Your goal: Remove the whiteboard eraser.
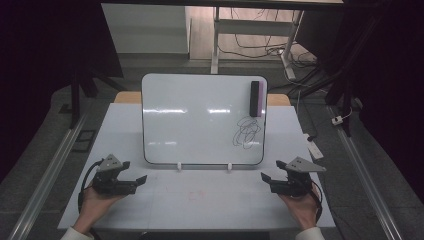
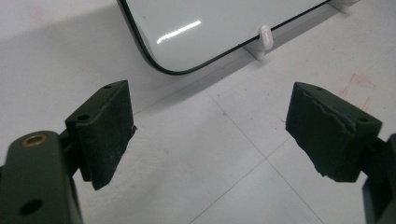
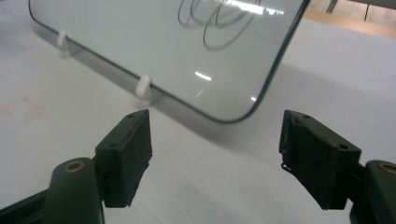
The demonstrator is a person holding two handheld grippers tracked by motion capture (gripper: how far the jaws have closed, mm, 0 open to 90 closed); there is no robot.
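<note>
Nothing looks begun: the scribble (image 1: 248,132) sits unwiped at the lower right of the whiteboard (image 1: 200,120); the eraser (image 1: 255,98) clings near its top right corner (untouched) — left gripper (image 1: 136,180) and right gripper (image 1: 268,180) rest on the table (image 1: 200,200), jaws wide, empty.

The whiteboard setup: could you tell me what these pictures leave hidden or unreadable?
- Whiteboard: its back and prop are hidden by its own face in the high view; both gripper views crop its top.
- Eraser: too small there to tell how it stays on the board.
- Scribble: cut off by the right gripper view's top edge.
- Faint red marks on the table: too pale to read.
</note>
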